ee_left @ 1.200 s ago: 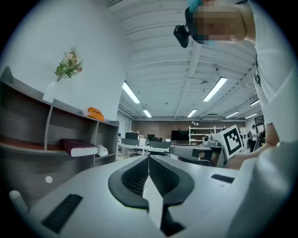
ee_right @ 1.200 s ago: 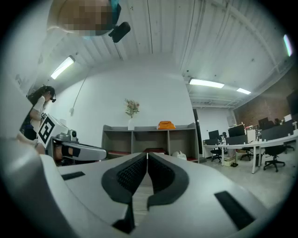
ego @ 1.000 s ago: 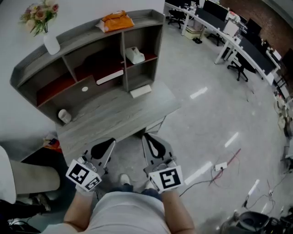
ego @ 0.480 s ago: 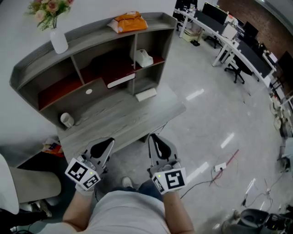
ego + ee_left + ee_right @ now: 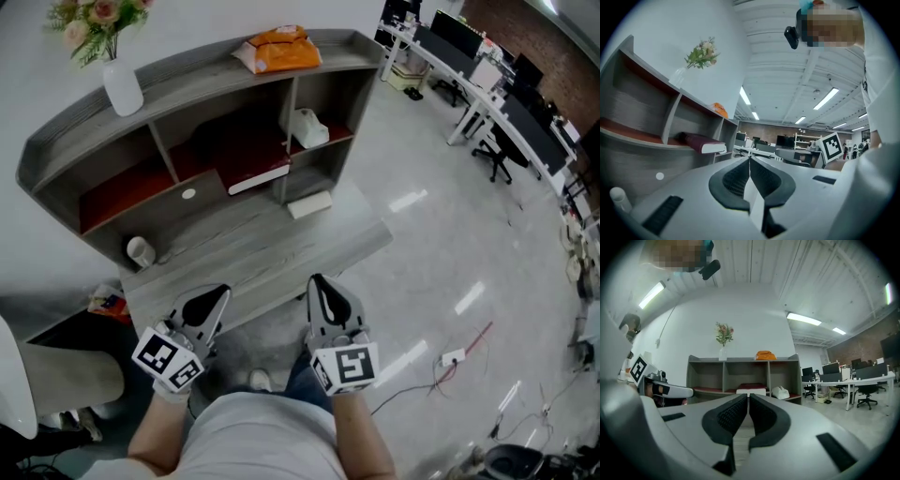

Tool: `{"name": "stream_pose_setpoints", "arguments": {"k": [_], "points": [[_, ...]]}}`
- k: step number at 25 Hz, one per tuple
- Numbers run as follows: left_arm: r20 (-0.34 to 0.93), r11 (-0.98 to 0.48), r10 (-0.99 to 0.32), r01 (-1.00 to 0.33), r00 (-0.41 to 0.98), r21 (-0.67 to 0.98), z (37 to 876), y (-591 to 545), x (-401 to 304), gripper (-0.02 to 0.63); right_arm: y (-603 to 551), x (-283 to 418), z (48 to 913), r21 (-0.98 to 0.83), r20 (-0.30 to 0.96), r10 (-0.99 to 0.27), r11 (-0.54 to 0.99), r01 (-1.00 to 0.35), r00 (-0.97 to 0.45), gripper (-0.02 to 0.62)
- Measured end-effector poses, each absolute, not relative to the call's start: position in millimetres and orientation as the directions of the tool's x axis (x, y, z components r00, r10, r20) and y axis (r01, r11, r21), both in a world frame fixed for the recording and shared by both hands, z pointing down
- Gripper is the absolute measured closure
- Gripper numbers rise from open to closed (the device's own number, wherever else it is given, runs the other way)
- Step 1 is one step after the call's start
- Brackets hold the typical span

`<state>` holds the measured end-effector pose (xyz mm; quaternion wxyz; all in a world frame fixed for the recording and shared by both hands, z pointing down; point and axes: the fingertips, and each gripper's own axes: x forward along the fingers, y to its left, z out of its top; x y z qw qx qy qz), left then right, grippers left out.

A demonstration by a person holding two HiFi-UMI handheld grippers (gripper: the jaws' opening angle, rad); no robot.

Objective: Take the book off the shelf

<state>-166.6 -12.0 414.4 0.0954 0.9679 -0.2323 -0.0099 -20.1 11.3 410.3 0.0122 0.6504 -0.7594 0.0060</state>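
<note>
The book (image 5: 258,173), dark red with white page edges, lies flat in the middle compartment of the grey shelf unit (image 5: 187,70). It also shows in the left gripper view as the book (image 5: 703,143) and in the right gripper view as the book (image 5: 751,389). My left gripper (image 5: 221,294) and right gripper (image 5: 319,281) hover side by side just off the desk's front edge, well short of the book. Both are shut with nothing between the jaws, as the left gripper (image 5: 750,161) and right gripper (image 5: 748,399) show.
A vase of flowers (image 5: 122,89) and an orange bag (image 5: 281,49) sit on the shelf top. A white object (image 5: 307,127) fills the right compartment, a white box (image 5: 310,203) lies below it, and a cup (image 5: 141,251) stands on the desk (image 5: 244,253). Office desks (image 5: 487,84) stand right; cables (image 5: 459,352) cross the floor.
The head view has shifted, and the shelf unit now sits further right and slightly nearer the grippers. Both grippers keep the same pose, shut and empty.
</note>
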Motion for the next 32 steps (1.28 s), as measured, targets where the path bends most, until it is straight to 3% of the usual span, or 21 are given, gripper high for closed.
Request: {"name": "stream_pose_setpoints", "arguments": {"k": [13,23,28,32], "points": [[0.037,-0.775,-0.602,-0.595,0.797,0.212,414.9,-98.4,-105.6,0.589,-104.2,40.2,412.4,-0.03,0.033,-0.941,0.336,-0.941,-0.337,0.571],[-0.017,-0.571,-0.779,-0.697,0.627,0.433,414.3,-142.5,-93.4,0.586,-160.1,74.5,411.3,-0.068,0.015,-0.868,0.495,-0.866,-0.497,0.571],[-0.064,-0.476,-0.834,-0.656,0.548,0.586,416.4,-149.3,-100.0,0.563,-168.0,76.2,413.5,-0.097,0.01,-0.828,0.558,-0.824,-0.561,0.571],[-0.102,-0.402,-0.856,-0.528,0.506,0.748,426.6,-158.3,-109.5,0.47,-171.7,68.3,411.0,-0.114,-0.002,-0.81,0.583,-0.805,-0.586,0.571]]}}
